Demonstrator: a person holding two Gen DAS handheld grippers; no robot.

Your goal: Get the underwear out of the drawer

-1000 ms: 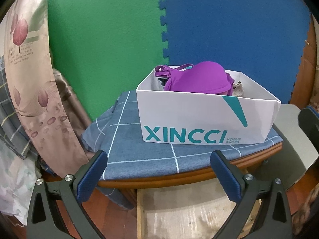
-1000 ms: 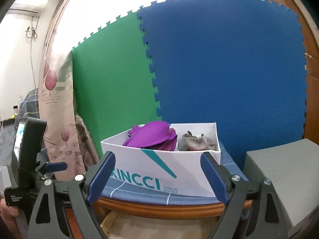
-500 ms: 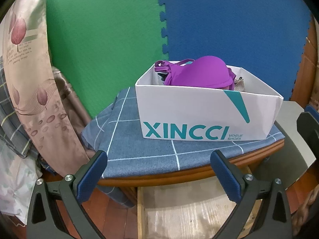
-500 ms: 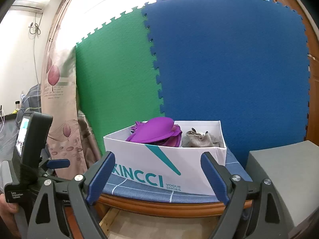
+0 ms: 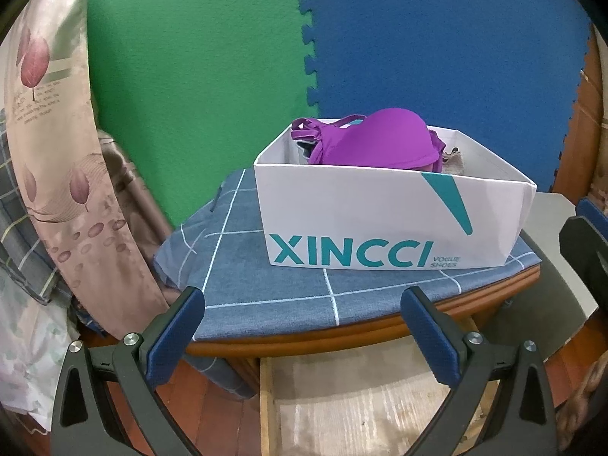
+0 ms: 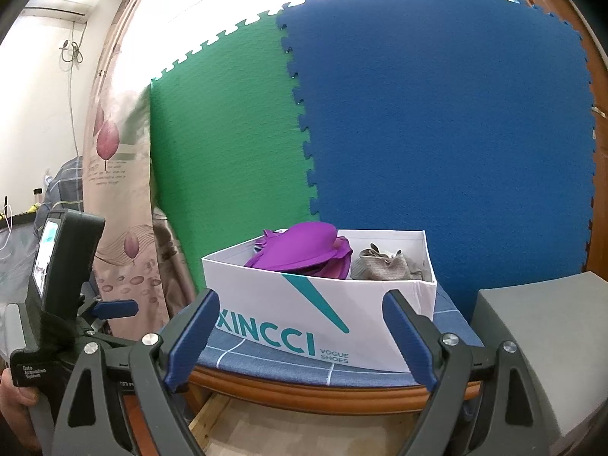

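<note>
Both my claws, left gripper [image 5: 302, 336] and right gripper [image 6: 300, 336], hung spread and empty before the white box [image 5: 380, 220]; the purple underwear [image 5: 380, 142] lay heaped inside, soft, light, floppy, best pinched at its raised strap edge

A box [image 5: 391, 224] stood on a cloth [image 5: 266, 288] that covered a table [image 5: 342, 338], toward 1 o'clock in the left wrist view. In the box a bra [image 5: 376, 144] lay at the left, a bundle [image 6: 383, 266] just right of it. Two mats [image 6: 437, 133] stood behind, at 12 o'clock. A curtain [image 5: 57, 152] hung at 9 o'clock. A drawer [image 5: 361, 395] lay open under the table, at 6 o'clock. A block [image 6: 547, 342] sat right of the table, at 4 o'clock.
</note>
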